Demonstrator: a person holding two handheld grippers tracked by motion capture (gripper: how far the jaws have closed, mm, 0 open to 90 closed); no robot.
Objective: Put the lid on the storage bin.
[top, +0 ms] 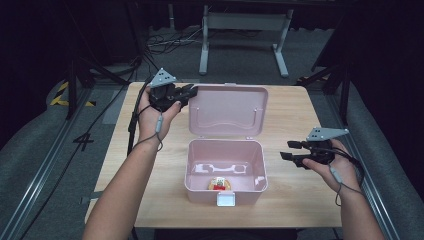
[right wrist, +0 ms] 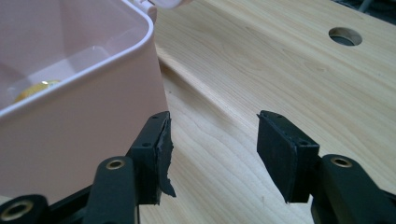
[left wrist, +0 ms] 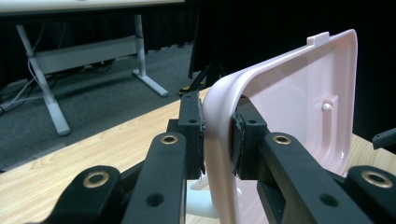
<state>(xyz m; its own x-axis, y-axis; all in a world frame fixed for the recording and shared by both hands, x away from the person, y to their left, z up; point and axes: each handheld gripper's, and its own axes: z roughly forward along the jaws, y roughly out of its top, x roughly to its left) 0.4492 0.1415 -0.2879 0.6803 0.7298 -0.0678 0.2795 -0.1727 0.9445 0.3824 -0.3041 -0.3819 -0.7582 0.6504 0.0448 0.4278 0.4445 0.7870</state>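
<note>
One pink plastic box with rounded corners stands on one light wooden table. One pink hinged lid is attached to it, carrying one small white latch tab at the box front. One small yellow-and-red item lies inside the box. Two black two-jaw grippers are present: one left gripper and one right gripper, each topped by one grey three-cornered plate. One round hole sits in the table surface. One white-legged metal frame stands on the floor beyond the table.
</note>
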